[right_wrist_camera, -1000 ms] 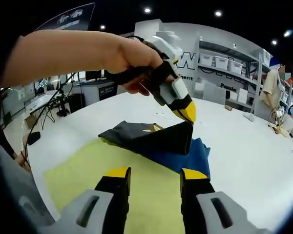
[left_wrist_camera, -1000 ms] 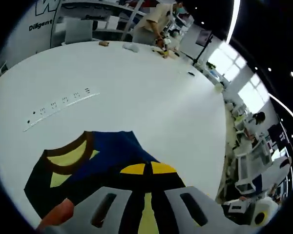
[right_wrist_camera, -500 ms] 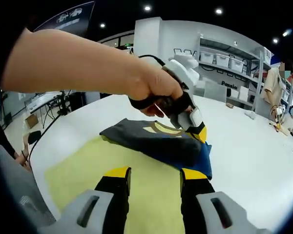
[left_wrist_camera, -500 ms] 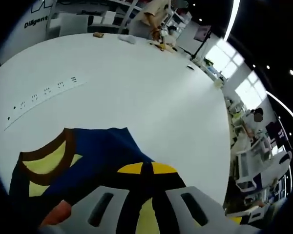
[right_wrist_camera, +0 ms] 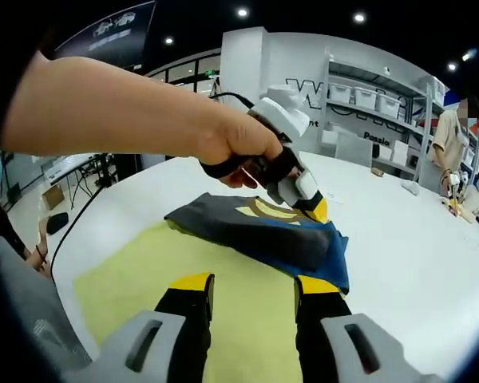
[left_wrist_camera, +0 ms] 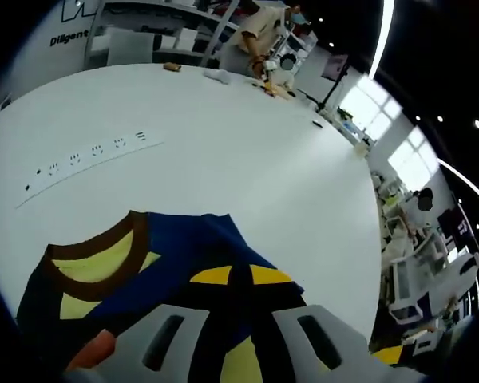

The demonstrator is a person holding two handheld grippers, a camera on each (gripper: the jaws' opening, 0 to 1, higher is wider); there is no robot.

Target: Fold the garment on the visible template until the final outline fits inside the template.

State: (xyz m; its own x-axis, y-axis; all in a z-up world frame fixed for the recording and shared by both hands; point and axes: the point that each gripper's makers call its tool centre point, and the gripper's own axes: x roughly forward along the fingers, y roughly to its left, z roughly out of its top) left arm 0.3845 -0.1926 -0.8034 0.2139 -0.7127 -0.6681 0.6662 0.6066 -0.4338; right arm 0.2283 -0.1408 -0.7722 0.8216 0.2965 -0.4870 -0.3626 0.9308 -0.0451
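Where the left gripper view looks out over the white table, left claw at the bottom edge, yellow tips pressed together with dark cloth of the shirt pinched between them. Shirt spread just beyond the tips: navy body, brown collar band curving at the left, pale yellow patches inside the collar and between the grey jaw housings. An orange fingertip at the lower left beside the housing. A row of small dark marks on a strip further out on the table, to the left. At the far edge, a person in a beige top bent over small items, shelving behind, bright windows off to the right.

In the right gripper view, right claw low in the middle, its two yellow-tipped black jaws spread apart with nothing between them, hovering over the yellow-green mat on the table. Shirt folded into a flat bundle at the far side of the mat, dark grey on top, blue edge to the right overhanging the mat onto the table. A hand reaching in from the left, holding the left claw, yellow tip down against the right end of the bundle. Shelves with boxes at the back.
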